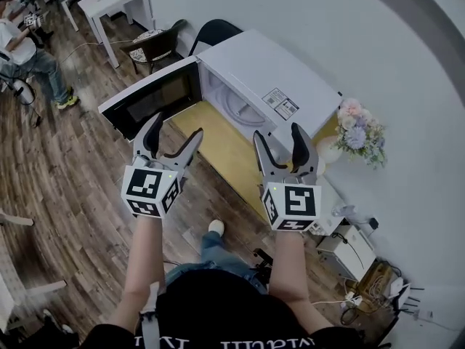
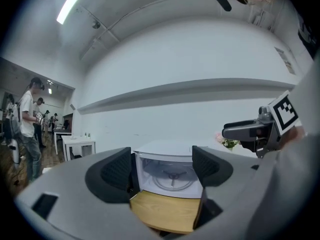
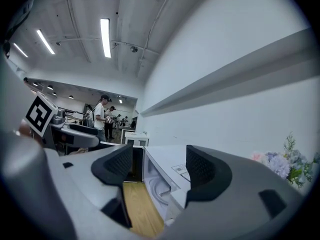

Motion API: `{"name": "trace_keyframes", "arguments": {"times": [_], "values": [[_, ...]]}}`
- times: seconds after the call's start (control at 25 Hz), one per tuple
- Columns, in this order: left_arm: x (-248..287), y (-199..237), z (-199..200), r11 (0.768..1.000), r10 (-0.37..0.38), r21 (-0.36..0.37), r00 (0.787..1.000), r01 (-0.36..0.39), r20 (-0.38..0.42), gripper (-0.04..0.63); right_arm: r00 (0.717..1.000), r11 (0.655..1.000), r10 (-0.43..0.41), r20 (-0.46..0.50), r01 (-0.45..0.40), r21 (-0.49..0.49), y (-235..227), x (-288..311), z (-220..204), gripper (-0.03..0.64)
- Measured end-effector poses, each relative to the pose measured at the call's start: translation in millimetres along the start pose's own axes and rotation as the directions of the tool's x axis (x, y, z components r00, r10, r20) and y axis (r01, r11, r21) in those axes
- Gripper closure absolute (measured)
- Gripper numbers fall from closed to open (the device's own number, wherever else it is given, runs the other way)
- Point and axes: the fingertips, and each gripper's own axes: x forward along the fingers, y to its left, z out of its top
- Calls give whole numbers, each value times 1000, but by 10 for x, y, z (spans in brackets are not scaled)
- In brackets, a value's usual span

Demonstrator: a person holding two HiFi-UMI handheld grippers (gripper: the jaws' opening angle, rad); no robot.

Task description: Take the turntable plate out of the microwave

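Currently, 2 claws are being held above the wooden tabletop [image 1: 218, 151], just before the microwave [image 1: 276, 67]. The left claw [image 1: 174, 128] and right claw [image 1: 277, 133] are both being held agape, gripping nothing. The turntable plate [image 2: 172, 176] is sitting inside the cavity, with the door [image 1: 149, 97] swung open.
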Motion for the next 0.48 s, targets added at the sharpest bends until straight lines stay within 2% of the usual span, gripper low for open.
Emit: {"name": "trace_keyframes", "arguments": {"times": [0.32, 0.48], "values": [[484, 33, -54, 995, -95, 23, 995, 95, -29, 217, 999, 999, -42, -8, 42, 2, -107, 332, 5, 273], [663, 38, -80, 989, -145, 25, 989, 146, -39, 217, 998, 997, -66, 0, 66, 46, -153, 410, 9, 273]]}}
